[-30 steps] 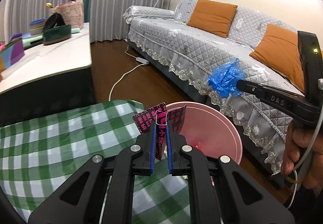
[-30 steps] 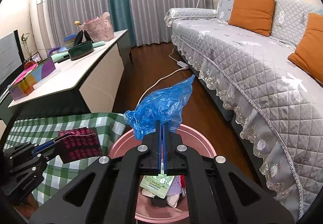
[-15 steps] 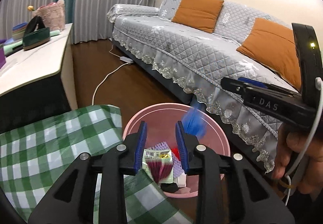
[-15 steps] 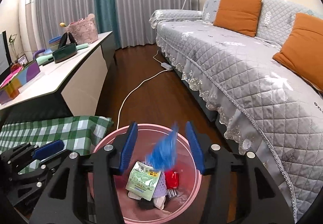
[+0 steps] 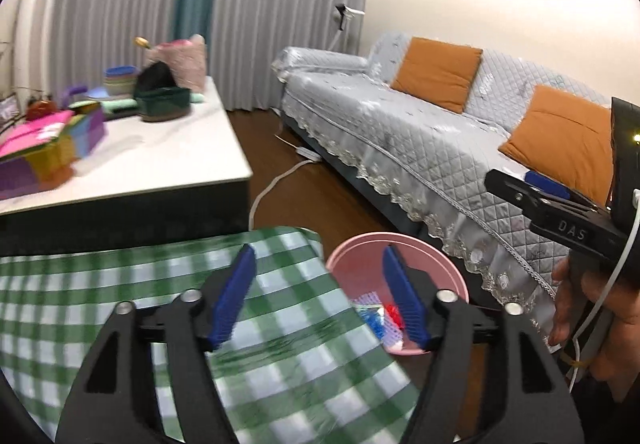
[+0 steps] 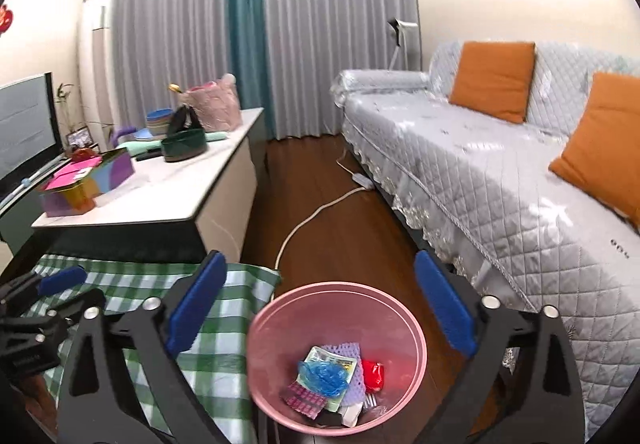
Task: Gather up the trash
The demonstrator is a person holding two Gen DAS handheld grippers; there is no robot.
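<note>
**Ana:** Trash all sat in the pink bin on the floor, just beside the corner of the green-checked tabletop: the crumpled blue plastic bag, the dark pink patterned wrapper and a red scrap among other litter.

**Ben:** And the tools?

**Ana:** Both had just been opening. The right tool stood spread wide above the bin, nothing between its jaws. The left tool was open too, empty, over the tabletop's edge.

**Ben:** How would that litter handle?

**Ana:** Light and limp, I judged. The bag looked thin and slippery, best pinched at a bunched fold; the wrapper looked flat and flexible, best taken by an edge. Neither seemed fragile. The bin itself looked rigid enough to take by its rim.
</note>
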